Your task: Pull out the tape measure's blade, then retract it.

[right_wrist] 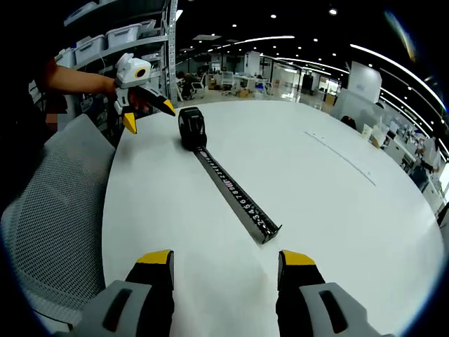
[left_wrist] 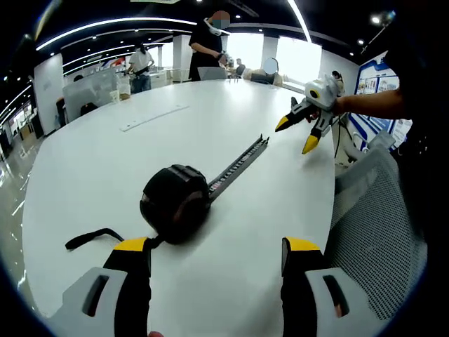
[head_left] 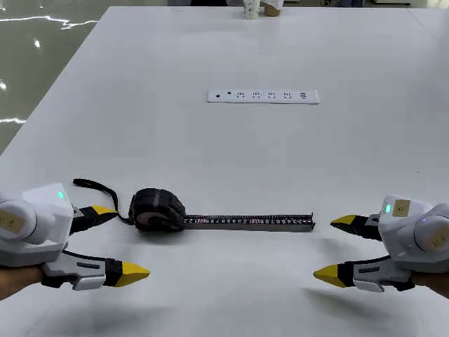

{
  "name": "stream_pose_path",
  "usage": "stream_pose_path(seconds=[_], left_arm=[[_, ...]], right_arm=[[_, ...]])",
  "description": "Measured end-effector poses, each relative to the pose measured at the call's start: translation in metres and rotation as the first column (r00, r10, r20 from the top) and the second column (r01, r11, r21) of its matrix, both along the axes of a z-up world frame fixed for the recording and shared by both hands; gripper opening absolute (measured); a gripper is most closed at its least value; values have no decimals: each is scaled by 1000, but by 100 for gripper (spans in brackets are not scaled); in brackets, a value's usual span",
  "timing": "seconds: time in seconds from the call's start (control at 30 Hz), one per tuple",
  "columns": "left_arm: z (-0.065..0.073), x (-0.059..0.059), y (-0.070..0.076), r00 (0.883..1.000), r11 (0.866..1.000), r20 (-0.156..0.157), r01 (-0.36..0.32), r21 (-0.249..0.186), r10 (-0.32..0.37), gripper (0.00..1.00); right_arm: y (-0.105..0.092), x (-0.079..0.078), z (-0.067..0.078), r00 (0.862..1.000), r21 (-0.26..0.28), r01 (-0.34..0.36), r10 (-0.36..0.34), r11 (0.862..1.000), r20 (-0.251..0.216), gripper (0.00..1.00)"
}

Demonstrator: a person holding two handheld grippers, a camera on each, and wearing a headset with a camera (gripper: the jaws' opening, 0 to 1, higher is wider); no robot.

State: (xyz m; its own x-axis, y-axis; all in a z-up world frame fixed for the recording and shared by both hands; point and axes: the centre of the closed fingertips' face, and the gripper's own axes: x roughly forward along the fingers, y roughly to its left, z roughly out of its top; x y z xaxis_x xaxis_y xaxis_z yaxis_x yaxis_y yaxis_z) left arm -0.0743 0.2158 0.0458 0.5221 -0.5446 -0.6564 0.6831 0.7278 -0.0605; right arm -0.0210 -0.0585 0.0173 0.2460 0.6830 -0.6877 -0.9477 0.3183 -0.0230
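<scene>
The tape measure point(head_left: 158, 209) lies on its side on the near part of the table point(head_left: 210, 140), a round black case with a matte, rubbery look. Its blade point(head_left: 249, 222) is drawn out and lies flat toward the right, a dark strip with pale printed numbers and a small hook at its end. A thin black wrist strap point(head_left: 98, 188) curls from the case's left side. The left gripper point(head_left: 132, 241) sits just left of the case, its yellow-tipped jaws wide apart and holding nothing. The right gripper point(head_left: 324, 248) waits just beyond the blade's hook, jaws equally wide and empty. The tabletop is smooth, white and slightly glossy. Further back lies a flat white power strip point(head_left: 263, 96), well apart from the tape, and paper cups point(head_left: 251, 8) stand at the far edge. A grey mesh chair point(left_wrist: 372, 203) stands beside the table.
</scene>
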Motion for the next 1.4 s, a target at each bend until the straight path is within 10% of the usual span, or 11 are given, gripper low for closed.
stream_pose_path(seconds=[1.4], left_arm=[[26, -22, -16, 952, 958, 113, -275, -83, 283, 99]], right_arm=[[20, -28, 41, 955, 202, 289, -297, 936, 10, 93]])
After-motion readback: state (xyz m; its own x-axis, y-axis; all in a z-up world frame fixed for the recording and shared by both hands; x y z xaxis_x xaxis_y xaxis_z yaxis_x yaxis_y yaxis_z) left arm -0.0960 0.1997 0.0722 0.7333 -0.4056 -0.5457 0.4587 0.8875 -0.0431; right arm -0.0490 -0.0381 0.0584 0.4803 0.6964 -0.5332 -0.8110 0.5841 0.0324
